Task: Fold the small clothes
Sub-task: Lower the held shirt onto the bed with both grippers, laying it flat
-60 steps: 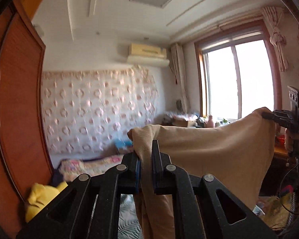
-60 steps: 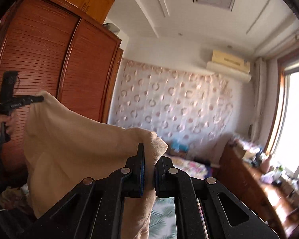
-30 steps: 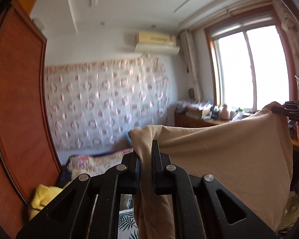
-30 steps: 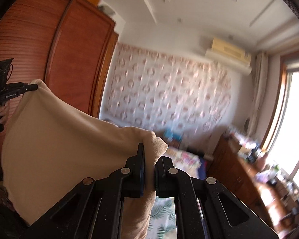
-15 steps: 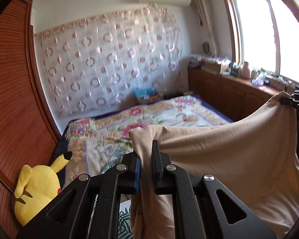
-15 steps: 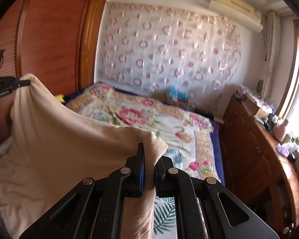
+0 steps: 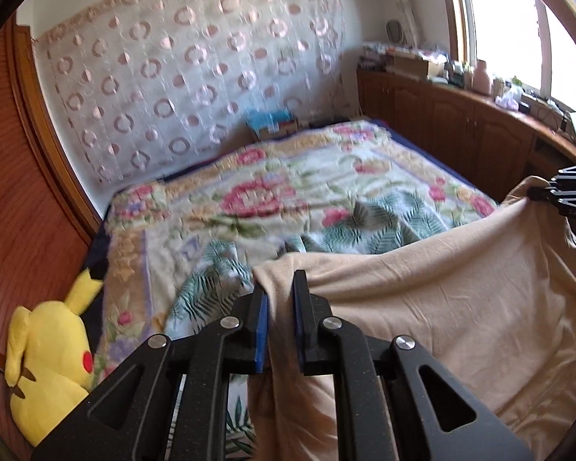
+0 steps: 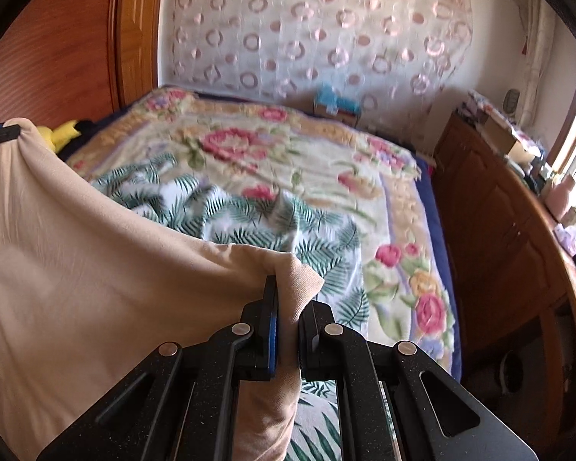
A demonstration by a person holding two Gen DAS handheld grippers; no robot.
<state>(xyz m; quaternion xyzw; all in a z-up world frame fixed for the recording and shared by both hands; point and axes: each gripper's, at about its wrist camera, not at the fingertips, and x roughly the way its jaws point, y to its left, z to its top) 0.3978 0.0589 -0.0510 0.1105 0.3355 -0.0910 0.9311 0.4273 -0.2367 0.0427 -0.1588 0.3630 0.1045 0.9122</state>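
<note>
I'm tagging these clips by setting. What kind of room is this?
A home bedroom, most likely. A bed with a floral blanket fills the middle, a yellow plush toy sits beside it against a wooden wardrobe, and low wooden cabinets run under the window.

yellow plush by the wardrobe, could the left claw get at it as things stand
Probably not yet. The left claw has beige cloth between its fingers, and the right claw holds the other corner. The way to the yellow plush, at the floral blanket's edge, looks unobstructed.
</note>
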